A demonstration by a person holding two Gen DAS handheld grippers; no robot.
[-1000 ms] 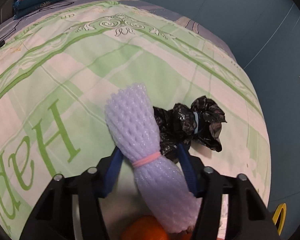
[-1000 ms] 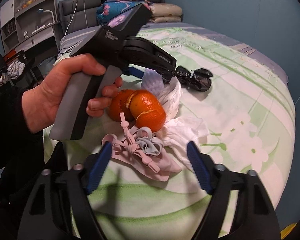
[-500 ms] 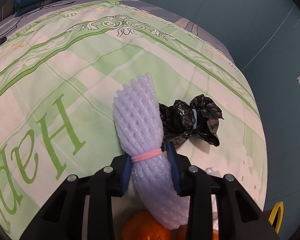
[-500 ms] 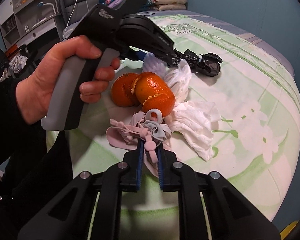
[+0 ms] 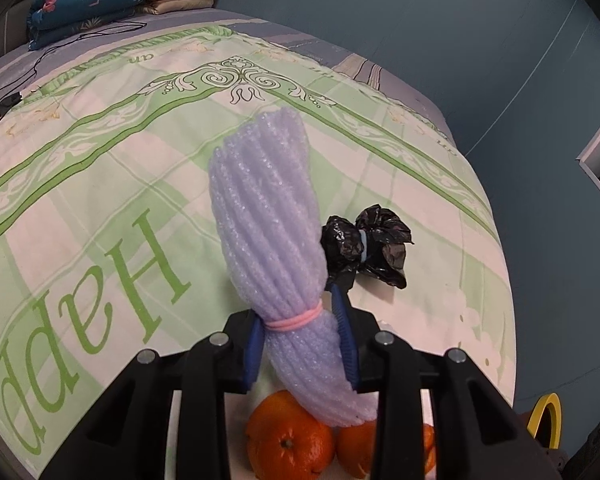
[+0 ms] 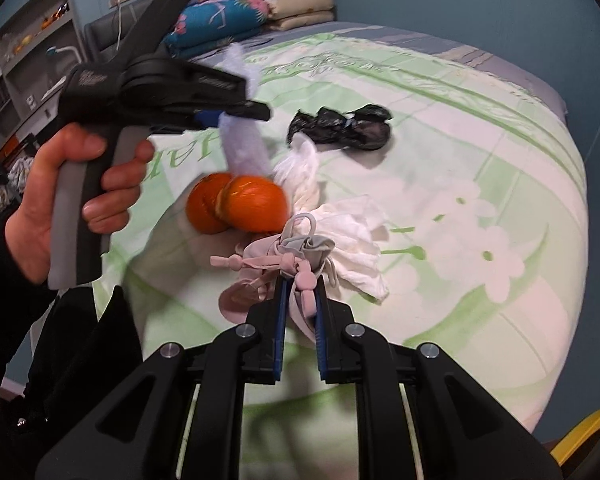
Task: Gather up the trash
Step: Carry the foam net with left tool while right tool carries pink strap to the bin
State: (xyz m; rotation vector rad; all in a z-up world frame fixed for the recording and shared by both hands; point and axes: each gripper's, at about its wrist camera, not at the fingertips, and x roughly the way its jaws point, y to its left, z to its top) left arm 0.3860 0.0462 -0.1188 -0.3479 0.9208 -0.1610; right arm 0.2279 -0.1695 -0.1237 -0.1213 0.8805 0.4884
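In the left wrist view, the left hand-held gripper (image 5: 300,332) has its blue pads pressed against both sides of a lilac foam net roll (image 5: 268,216), just at and below the pink rubber band (image 5: 296,316) that binds it; the roll stands up and away from the camera, above the bed (image 5: 100,160) with its green and white cover. Beyond the roll, a crumpled black plastic bag (image 5: 368,246) tied with a pale blue band lies on the cover, and two oranges (image 5: 290,440) show below the jaws at the bottom of the picture. In the right wrist view, the right hand-held gripper (image 6: 300,300) is nearly closed, pinching a pink cloth mask (image 6: 276,276) by its straps at the near edge of the bed. Just past the mask lie crumpled white tissues (image 6: 348,236) and the oranges (image 6: 240,202). A hand (image 6: 72,192) holds the left gripper's handle at the left of the picture, with the foam roll (image 6: 244,144) blurred in its jaws above the oranges, and the black bag (image 6: 340,128) lies further back.
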